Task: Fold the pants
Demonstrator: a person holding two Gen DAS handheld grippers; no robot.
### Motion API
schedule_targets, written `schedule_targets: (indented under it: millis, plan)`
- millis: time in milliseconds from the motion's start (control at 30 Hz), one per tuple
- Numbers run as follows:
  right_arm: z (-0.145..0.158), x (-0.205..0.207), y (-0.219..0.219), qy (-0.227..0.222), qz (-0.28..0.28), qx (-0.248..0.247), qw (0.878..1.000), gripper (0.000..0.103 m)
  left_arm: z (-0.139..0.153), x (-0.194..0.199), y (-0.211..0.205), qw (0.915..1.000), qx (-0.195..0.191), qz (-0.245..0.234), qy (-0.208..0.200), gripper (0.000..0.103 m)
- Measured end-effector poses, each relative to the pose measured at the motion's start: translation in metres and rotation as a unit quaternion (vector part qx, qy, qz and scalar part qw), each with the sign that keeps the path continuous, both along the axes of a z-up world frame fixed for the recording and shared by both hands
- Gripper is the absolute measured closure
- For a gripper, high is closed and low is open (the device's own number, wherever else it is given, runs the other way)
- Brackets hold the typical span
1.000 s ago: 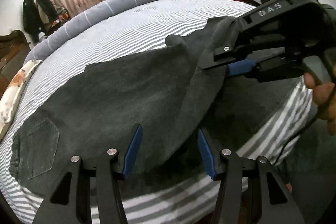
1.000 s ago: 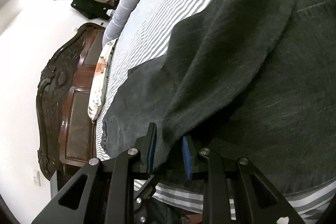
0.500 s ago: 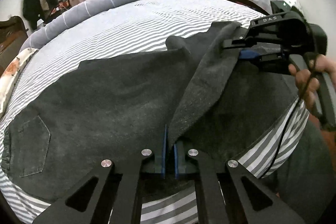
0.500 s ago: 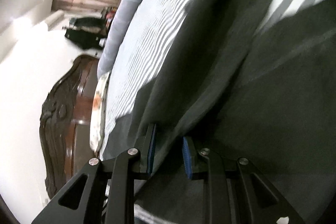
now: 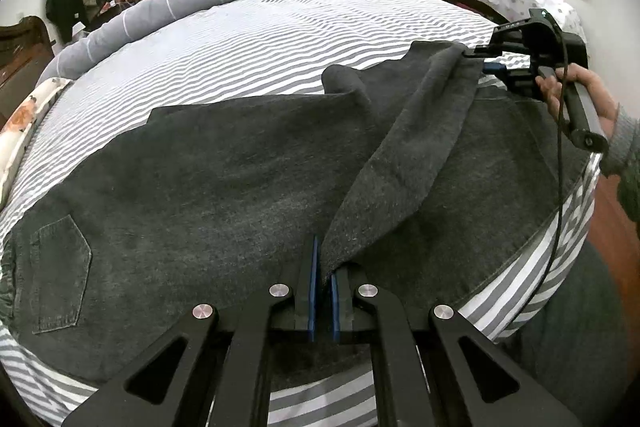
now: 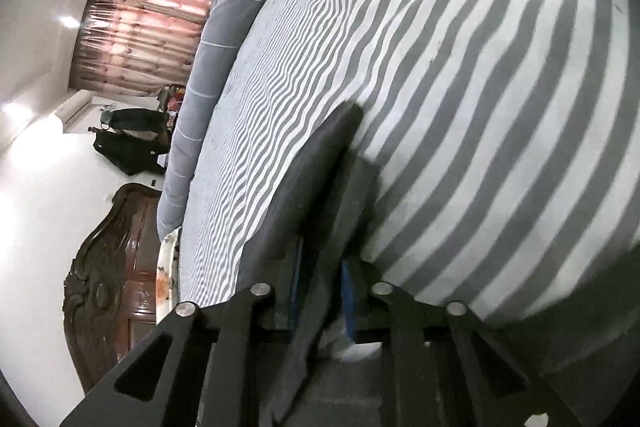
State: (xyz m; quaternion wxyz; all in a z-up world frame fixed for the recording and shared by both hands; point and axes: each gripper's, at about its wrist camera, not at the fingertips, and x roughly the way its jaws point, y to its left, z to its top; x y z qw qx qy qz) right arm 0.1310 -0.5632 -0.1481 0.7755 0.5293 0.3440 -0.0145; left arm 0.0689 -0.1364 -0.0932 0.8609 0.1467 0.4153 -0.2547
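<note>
Dark grey pants [image 5: 224, 187] lie spread across the striped bed sheet [image 5: 280, 43], waistband and back pocket [image 5: 60, 271] toward the near-left edge of the bed, one leg flipped up over the rest. The left gripper [image 5: 323, 301] is clamped tight on that leg's near fold, blue pads [image 5: 314, 283] pinching cloth right at the near edge of the bed. Over at the bed's right side, the right gripper [image 5: 486, 61] has the far end of the same leg between its fingers and its jaws are closing on the hem (its own camera shows the cloth bunched between the pads [image 6: 349, 301]).

This reads as soft, heavy denim-like fabric: it drapes, sags between the two holds and will not slide much on cotton. Best held at the hem and at the fold line, both layers together, so the leg stays taut and lands square.
</note>
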Motion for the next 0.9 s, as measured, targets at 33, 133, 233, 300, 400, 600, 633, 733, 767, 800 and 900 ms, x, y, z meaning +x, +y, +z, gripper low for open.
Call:
schedule_targets:
  millis: [33, 133, 233, 300, 400, 600, 633, 733, 767, 800, 900]
  plan:
    - [0.000, 0.002, -0.001, 0.002, 0.003, -0.001, 1.000, 0.093, 0.000, 0.000, -0.001, 1.0000, 0.001, -0.001, 0.000, 0.098]
    - [0.006, 0.004, -0.002, 0.012, 0.006, -0.017, 1.000, 0.098, -0.001, 0.000, -0.003, 1.0000, 0.006, -0.002, -0.001, 0.098]
    - [0.026, -0.002, 0.000, 0.004, 0.007, -0.041, 0.999, 0.099, 0.003, -0.001, -0.004, 1.0000, 0.003, -0.006, -0.006, 0.098]
    - [0.045, -0.011, -0.004, -0.009, 0.008, -0.055, 0.998, 0.099, 0.007, -0.002, -0.004, 0.9999, 0.004, -0.008, -0.012, 0.099]
    - [0.080, -0.028, -0.011, -0.034, -0.001, -0.068, 0.997, 0.099, 0.013, -0.006, -0.005, 0.9997, -0.001, -0.016, -0.019, 0.099]
    - [0.128, -0.083, -0.013, -0.054, -0.010, -0.114, 0.992, 0.099, 0.023, -0.014, -0.009, 0.9987, -0.003, -0.036, -0.036, 0.099]
    - [0.129, -0.092, -0.014, -0.055, -0.012, -0.112, 0.992, 0.099, 0.023, -0.015, -0.009, 0.9986, -0.002, -0.039, -0.035, 0.099]
    - [0.120, -0.127, -0.015, -0.035, -0.022, -0.115, 0.993, 0.099, 0.019, -0.021, -0.008, 0.9980, 0.007, -0.052, -0.036, 0.099]
    - [0.113, -0.138, -0.015, -0.025, -0.024, -0.114, 0.993, 0.099, 0.016, -0.023, -0.008, 0.9976, 0.013, -0.058, -0.035, 0.099]
    - [0.103, -0.150, -0.018, -0.014, -0.028, -0.110, 0.993, 0.099, 0.013, -0.025, -0.008, 0.9973, 0.017, -0.063, -0.034, 0.099]
    - [0.070, -0.176, -0.019, 0.022, -0.038, -0.088, 0.995, 0.099, 0.005, -0.029, -0.005, 0.9966, 0.025, -0.074, -0.026, 0.099]
